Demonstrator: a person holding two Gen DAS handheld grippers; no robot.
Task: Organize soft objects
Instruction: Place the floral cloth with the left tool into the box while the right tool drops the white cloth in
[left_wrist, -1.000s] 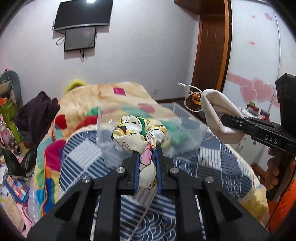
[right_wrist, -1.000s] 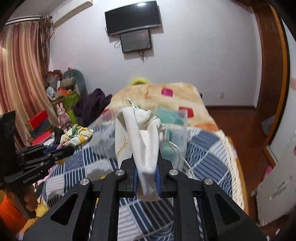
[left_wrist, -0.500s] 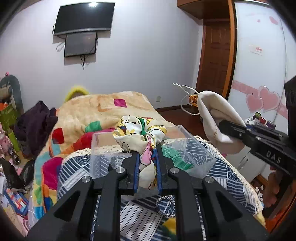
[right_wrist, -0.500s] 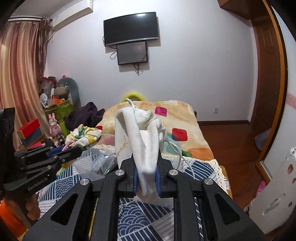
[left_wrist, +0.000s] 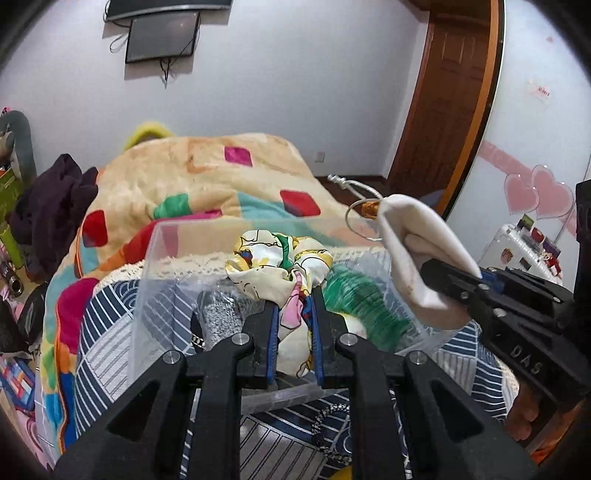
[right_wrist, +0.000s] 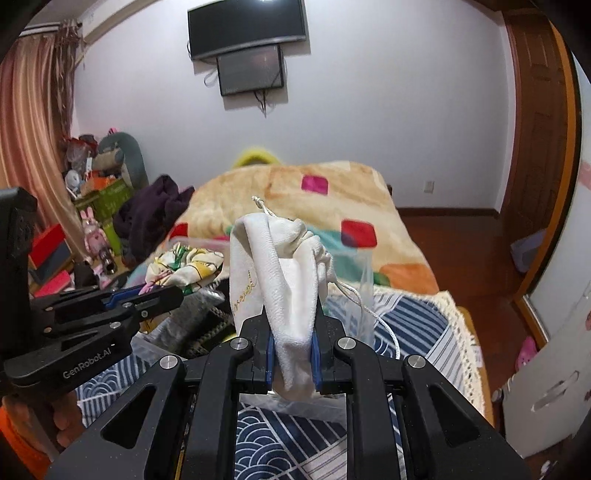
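Observation:
My left gripper (left_wrist: 294, 295) is shut on a colourful printed silk cloth (left_wrist: 277, 267) and holds it over a clear plastic bin (left_wrist: 159, 258) on the bed. My right gripper (right_wrist: 291, 314) is shut on a white drawstring pouch (right_wrist: 277, 266), held upright over the bin's right side. The pouch (left_wrist: 413, 243) and right gripper (left_wrist: 476, 277) also show at the right of the left wrist view. The cloth (right_wrist: 184, 266) and left gripper (right_wrist: 173, 291) show at the left of the right wrist view. The bin holds a green item (left_wrist: 354, 299) and grey fabric (left_wrist: 221, 314).
The bin sits on a blue patterned bedspread (left_wrist: 110, 332); a beige quilt with coloured squares (left_wrist: 207, 173) lies behind. Dark clothes (left_wrist: 51, 199) and toys (right_wrist: 92, 229) crowd the left. A wooden door (left_wrist: 447, 92) and a white cabinet (left_wrist: 524, 243) are at right.
Both grippers have moved forward and lower toward the bin, still holding the cloth and the pouch. The bin now looks larger and sits right under them.

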